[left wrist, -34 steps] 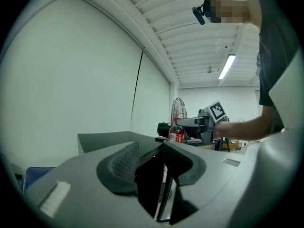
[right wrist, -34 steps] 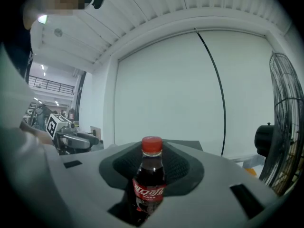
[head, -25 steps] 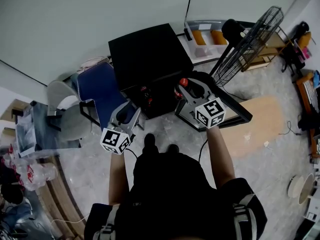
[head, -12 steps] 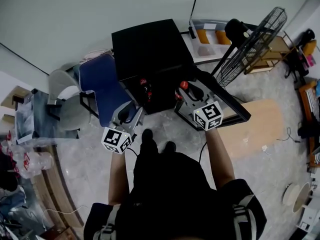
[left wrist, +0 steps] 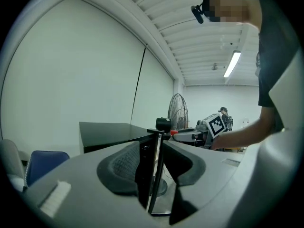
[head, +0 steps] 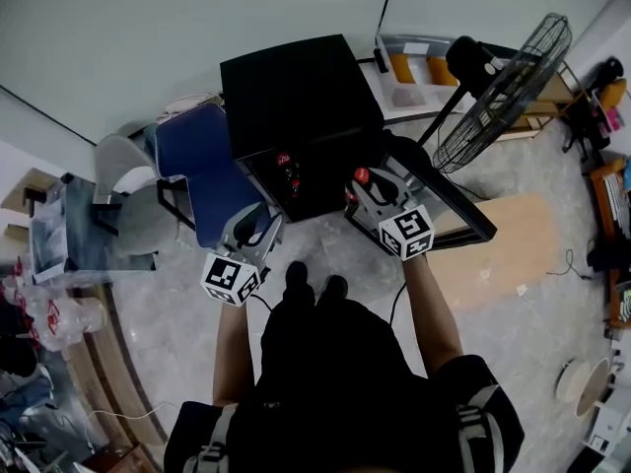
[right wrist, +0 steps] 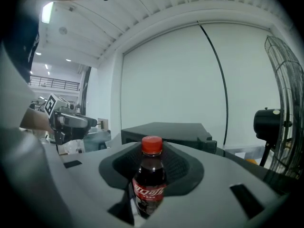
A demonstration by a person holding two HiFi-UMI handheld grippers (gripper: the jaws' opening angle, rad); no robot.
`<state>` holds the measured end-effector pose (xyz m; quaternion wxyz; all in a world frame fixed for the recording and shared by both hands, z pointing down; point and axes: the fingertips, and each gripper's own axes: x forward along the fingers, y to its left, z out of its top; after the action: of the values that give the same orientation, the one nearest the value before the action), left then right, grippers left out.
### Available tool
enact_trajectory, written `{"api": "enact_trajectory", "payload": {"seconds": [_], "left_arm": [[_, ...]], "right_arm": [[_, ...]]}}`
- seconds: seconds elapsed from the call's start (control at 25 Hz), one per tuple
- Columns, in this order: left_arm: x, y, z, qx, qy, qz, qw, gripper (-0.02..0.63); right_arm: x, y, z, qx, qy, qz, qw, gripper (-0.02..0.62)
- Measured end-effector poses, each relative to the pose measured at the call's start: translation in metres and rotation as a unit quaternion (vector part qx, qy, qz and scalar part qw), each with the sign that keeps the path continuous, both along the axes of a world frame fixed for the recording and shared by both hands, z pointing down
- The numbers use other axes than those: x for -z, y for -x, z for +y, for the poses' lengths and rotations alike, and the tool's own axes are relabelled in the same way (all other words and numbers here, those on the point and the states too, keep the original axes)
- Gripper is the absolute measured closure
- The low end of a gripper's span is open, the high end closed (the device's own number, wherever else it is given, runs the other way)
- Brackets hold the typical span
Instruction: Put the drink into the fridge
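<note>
A cola bottle [right wrist: 150, 184] with a red cap [head: 361, 175] stands upright between the jaws of my right gripper [right wrist: 151, 175], which is shut on its body. In the head view that right gripper [head: 365, 189] hovers in front of the black mini fridge [head: 296, 92], beside the fridge's open door [head: 449, 205]. Small red items [head: 288, 170] show inside the fridge. My left gripper [head: 256, 229] hangs lower left of the opening, by a blue chair. Its jaws [left wrist: 153, 163] stand open with nothing between them; the fridge's edge [left wrist: 114, 133] shows through the gap.
A blue chair [head: 197, 170] stands left of the fridge and a standing fan [head: 498, 72] on the right. A white shelf with orange bins [head: 414, 67] sits behind the fan. A wooden board [head: 503, 244] lies on the floor at right. Clutter lines the left side.
The right gripper with the bottle has drifted slightly back from the fridge, toward the person. The left gripper has hardly moved.
</note>
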<state>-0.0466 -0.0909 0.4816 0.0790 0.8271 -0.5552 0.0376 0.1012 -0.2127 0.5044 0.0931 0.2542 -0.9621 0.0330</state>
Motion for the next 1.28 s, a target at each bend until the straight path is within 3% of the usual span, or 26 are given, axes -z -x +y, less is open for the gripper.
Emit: {"api": "enact_trajectory", "payload": {"seconds": [0.68,1.28], "left_arm": [[-0.012,0.05,-0.035,-0.062,0.016,-0.01,0.9979,0.454],[-0.035,0.065,-0.039,-0.124,0.039,-0.029,0.9911,0.454]], "right_arm": [[-0.047,0.039,-0.029,-0.044,0.026,0.037,0.998,0.463],[-0.098,0.067,-0.039,-0.075,0.045,0.045,0.995,0.463]]}}
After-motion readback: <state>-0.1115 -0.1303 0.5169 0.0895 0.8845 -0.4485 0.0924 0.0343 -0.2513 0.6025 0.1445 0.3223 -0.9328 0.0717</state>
